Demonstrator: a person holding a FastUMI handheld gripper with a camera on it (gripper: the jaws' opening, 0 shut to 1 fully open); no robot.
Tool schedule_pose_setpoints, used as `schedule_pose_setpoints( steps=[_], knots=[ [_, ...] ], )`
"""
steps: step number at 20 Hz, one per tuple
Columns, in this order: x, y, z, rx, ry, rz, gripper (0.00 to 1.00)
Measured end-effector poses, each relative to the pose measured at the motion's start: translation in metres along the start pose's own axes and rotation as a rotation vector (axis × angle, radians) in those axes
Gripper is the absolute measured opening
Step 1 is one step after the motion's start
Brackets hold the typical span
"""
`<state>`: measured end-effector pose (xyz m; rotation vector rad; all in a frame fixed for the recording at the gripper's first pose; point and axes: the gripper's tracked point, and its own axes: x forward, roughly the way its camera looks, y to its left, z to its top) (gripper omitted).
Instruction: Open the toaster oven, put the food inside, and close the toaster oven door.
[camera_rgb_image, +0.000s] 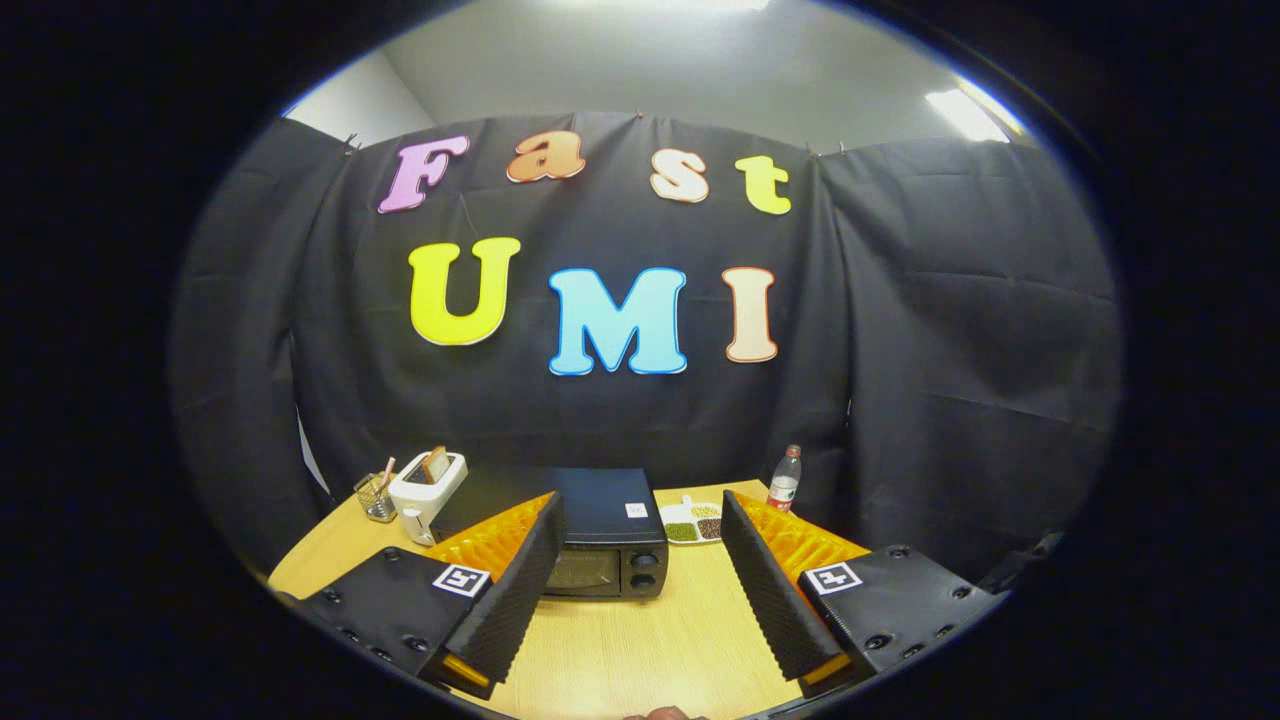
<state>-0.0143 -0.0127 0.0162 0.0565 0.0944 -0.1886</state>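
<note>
Ahead, the spread hand-held gripper (635, 570) faces the closed toaster oven (600, 545), toaster (428, 492) beside it.

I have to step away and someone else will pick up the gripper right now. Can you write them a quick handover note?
Gripper: fingers open, holding nothing, above the wooden table.
Toaster oven: just ahead between the fingers, door apparently shut.
Divided plate of food: right of the oven, near a bottle.
White toaster and wire cup: left of the oven.
Done: nothing yet.
Left: open the door, load food, close it.
</note>
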Motion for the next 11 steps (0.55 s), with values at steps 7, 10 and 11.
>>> schedule_pose_setpoints(
  steps=[7,10,11],
  knots=[
    [-0.038,-0.012,-0.008,-0.018,-0.007,-0.013,0.98],
    [-0.047,-0.010,-0.020,-0.028,0.009,-0.003,0.98],
    [-0.048,-0.007,-0.024,-0.030,0.016,0.006,0.98]
  ],
)
